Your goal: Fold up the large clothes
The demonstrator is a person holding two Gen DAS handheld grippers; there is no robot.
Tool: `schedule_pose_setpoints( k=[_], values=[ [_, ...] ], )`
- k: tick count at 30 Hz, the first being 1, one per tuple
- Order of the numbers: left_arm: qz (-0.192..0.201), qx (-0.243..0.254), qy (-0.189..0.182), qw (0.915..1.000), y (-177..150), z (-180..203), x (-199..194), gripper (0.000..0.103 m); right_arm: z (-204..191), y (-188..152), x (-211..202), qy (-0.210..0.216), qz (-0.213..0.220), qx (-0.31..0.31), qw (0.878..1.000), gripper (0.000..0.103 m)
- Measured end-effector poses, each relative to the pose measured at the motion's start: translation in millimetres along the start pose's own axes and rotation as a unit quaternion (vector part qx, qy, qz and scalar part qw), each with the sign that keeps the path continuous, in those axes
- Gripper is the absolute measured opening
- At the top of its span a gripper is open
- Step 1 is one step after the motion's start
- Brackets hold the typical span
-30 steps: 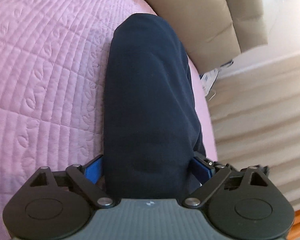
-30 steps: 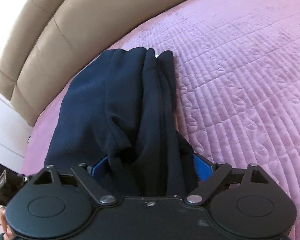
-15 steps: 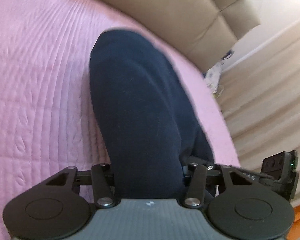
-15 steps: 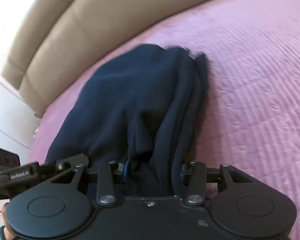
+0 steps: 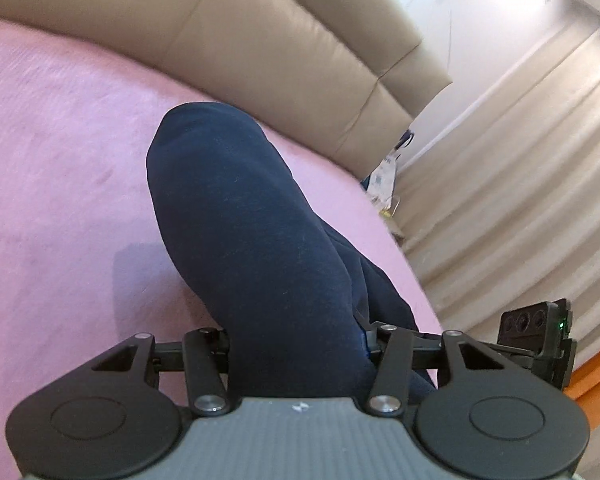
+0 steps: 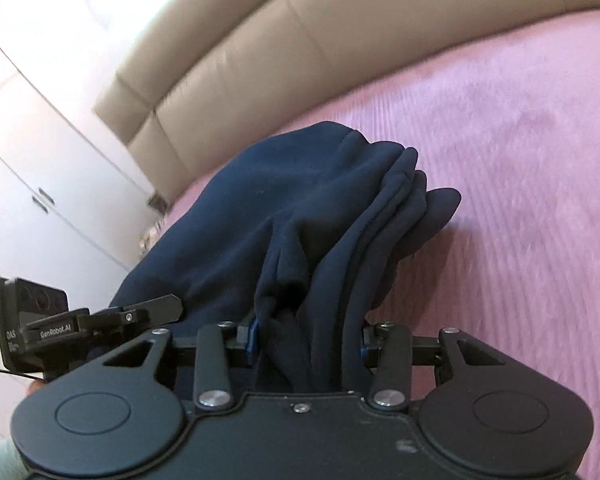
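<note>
both tongs clenched on one navy garment [image 5: 252,232]: left gripper [image 5: 296,340] and right gripper [image 6: 306,340] each pinch a thick bunched end, the rest trailing across the pink quilt [image 5: 60,160] toward the beige headboard [image 5: 280,48]. the loose layers on the side away from the headboard may slide apart, spoiling the fold.

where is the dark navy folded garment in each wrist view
Left wrist view: the dark navy folded garment runs up the centre from the bottom, rounded fold end uppermost.
Right wrist view: it fills the centre, its layered edges at right.
Shared landmark: the beige padded leather headboard beyond the pink quilted bedspread.
</note>
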State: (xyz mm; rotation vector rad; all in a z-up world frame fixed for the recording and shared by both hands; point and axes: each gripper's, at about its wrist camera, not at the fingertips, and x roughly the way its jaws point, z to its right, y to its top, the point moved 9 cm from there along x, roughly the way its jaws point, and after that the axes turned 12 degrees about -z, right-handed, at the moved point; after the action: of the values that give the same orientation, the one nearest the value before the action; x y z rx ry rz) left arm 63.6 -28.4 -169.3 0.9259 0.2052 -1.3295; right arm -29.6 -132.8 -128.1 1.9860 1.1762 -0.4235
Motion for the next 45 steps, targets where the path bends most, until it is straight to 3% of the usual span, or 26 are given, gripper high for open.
schedule_pose_setpoints(
  k=[2, 4, 5, 6, 8, 10, 15, 17, 19, 20, 21, 22, 23, 24, 26, 27, 30, 33, 36, 39, 41, 43, 45],
  values=[
    [-0.011, -0.012, 0.014, 0.9998, -18.2, -21.1, -1.7, 0.054, 5.4, -18.7, 23.6, -0.021, -0.020, 0.015, 0.999, 0.053],
    [-0.036, -0.045, 0.059, 0.9966, -38.7, -53.3, 8.4, 0.059, 20.8, -41.2, 51.3, -0.059, -0.058, 0.040, 0.996, 0.053],
    [-0.066, -0.071, 0.101, 0.9902, -53.1, -76.1, 20.6, 0.061, 29.6, -53.7, 65.6, -0.073, -0.090, 0.055, 0.992, 0.059],
    [-0.095, -0.092, 0.121, 0.9838, -65.7, -92.8, 31.0, 0.067, 34.7, -64.6, 71.3, -0.086, -0.108, 0.068, 0.988, 0.069],
    [-0.096, -0.128, 0.097, 0.9824, -76.9, -98.9, 23.2, 0.069, 30.7, -68.7, 61.9, -0.096, -0.105, 0.070, 0.987, 0.073],
    [-0.096, -0.114, 0.107, 0.9830, -74.5, -91.7, 3.3, 0.070, 21.4, -65.5, 43.3, -0.115, -0.095, 0.053, 0.987, 0.079],
    [-0.068, -0.052, 0.172, 0.9814, -60.8, -67.6, -44.6, 0.062, -17.4, -50.5, 23.9, -0.145, -0.063, 0.017, 0.987, 0.079],
    [-0.044, -0.020, 0.177, 0.9830, -54.1, -48.3, -51.0, 0.052, -37.4, -42.2, 30.0, -0.165, -0.045, -0.017, 0.985, 0.079],
    [-0.030, 0.017, 0.169, 0.9850, -50.4, -28.9, -47.2, 0.031, -55.1, -40.6, 37.5, -0.210, -0.026, -0.070, 0.975, 0.078],
    [-0.032, 0.032, 0.159, 0.9862, -52.1, -16.2, -40.2, 0.026, -61.1, -42.0, 43.4, -0.234, -0.022, -0.089, 0.968, 0.072],
    [-0.048, 0.046, 0.147, 0.9868, -58.7, -7.8, -32.6, 0.015, -64.9, -43.2, 51.5, -0.252, -0.022, -0.099, 0.962, 0.057],
    [-0.075, 0.057, 0.143, 0.9852, -68.2, -4.2, -23.6, 0.011, -65.8, -47.8, 60.5, -0.259, -0.028, -0.102, 0.960, 0.047],
    [-0.097, 0.067, 0.146, 0.9822, -79.8, -3.8, -15.2, 0.010, -62.9, -54.2, 68.7, -0.262, -0.038, -0.101, 0.959, 0.025],
    [-0.111, 0.076, 0.148, 0.9798, -90.5, -1.7, -9.6, 0.010, -59.1, -59.7, 76.7, -0.273, -0.048, -0.099, 0.956, 0.014],
    [-0.126, 0.096, 0.157, 0.9747, -105.4, -0.2, -1.0, 0.010, -47.4, -71.9, 82.8, -0.301, -0.057, -0.092, 0.948, 0.008],
    [-0.127, 0.101, 0.161, 0.9735, -109.7, -0.8, -0.3, 0.010, -41.7, -79.3, 81.3, -0.305, -0.062, -0.083, 0.947, 0.000],
    [-0.136, 0.107, 0.165, 0.9709, -114.8, -4.8, 5.2, 0.010, -18.6, -90.7, 81.2, -0.291, -0.073, -0.022, 0.954, 0.000],
    [-0.143, 0.137, 0.174, 0.9645, -122.6, 8.9, 1.5, 0.009, -20.9, -87.8, 62.0, -0.271, -0.052, 0.027, 0.961, 0.000],
    [-0.159, 0.146, 0.155, 0.9641, -130.8, 14.9, 1.4, 0.009, -38.4, -88.1, 51.0, -0.253, -0.028, 0.025, 0.967, 0.004],
    [-0.152, 0.143, 0.162, 0.9645, -137.6, 12.2, -1.0, 0.009, -35.0, -107.8, 61.5, -0.291, -0.067, 0.021, 0.954, 0.003],
    [-0.153, 0.134, 0.163, 0.9656, -138.1, 7.8, -0.7, 0.009, -13.4, -129.3, 76.1, -0.286, -0.120, 0.072, 0.948, 0.001],
    [-0.159, 0.107, 0.145, 0.9707, -136.9, 6.8, -3.4, 0.009, -8.7, -137.0, 69.5, -0.262, -0.124, 0.104, 0.951, 0.001],
    [-0.157, 0.101, 0.139, 0.9725, -137.2, 11.6, -12.5, 0.008, -20.0, -133.5, 51.4, -0.256, -0.111, 0.097, 0.955, 0.006]
  ],
)
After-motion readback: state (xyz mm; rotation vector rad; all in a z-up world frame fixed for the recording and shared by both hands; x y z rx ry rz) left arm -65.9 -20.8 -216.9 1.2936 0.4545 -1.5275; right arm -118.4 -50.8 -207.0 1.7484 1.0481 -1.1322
